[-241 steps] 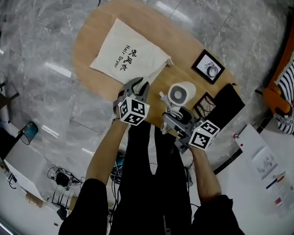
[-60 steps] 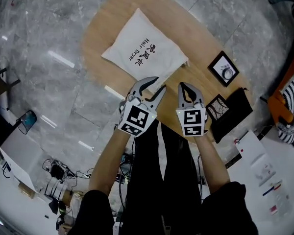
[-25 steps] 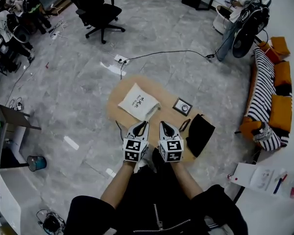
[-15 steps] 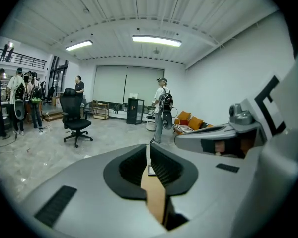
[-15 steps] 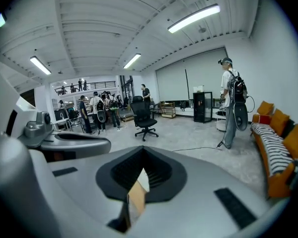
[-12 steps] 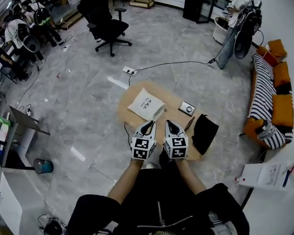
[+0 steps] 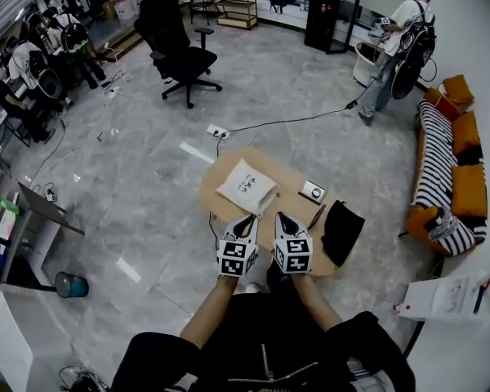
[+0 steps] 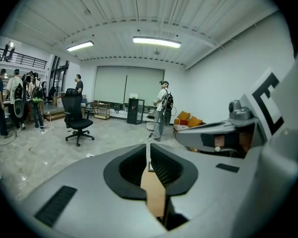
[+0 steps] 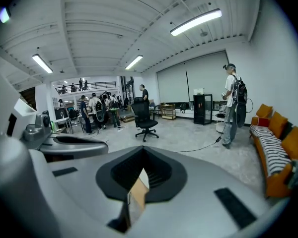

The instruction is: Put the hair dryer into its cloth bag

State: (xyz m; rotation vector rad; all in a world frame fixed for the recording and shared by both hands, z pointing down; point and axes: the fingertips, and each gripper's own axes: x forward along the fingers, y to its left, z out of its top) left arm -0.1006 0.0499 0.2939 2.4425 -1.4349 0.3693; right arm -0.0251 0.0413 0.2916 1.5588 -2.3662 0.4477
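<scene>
The cream cloth bag (image 7: 247,186) with dark print lies plump on the oval wooden table (image 7: 290,207), far below in the head view. No hair dryer shows anywhere. Both grippers are held side by side over the table's near edge, short of the bag. The left gripper (image 7: 250,219) is shut and empty, and so is the right gripper (image 7: 279,217). In the left gripper view the jaws (image 8: 148,155) meet with only a sliver of table between them. The right gripper view shows its jaws (image 9: 141,165) closed the same way.
A black cloth (image 7: 341,231), a small framed item (image 7: 314,191) and a thin dark stick (image 7: 315,217) share the table's right end. A cable runs over the grey floor to a power strip (image 7: 218,131). An office chair (image 7: 184,51), a striped sofa (image 7: 449,178) and a standing person (image 7: 392,23) surround it.
The head view has pulled up and back, so table and bag look smaller. The hair dryer seen by the right gripper at first is gone from view. Both grippers went from open to shut.
</scene>
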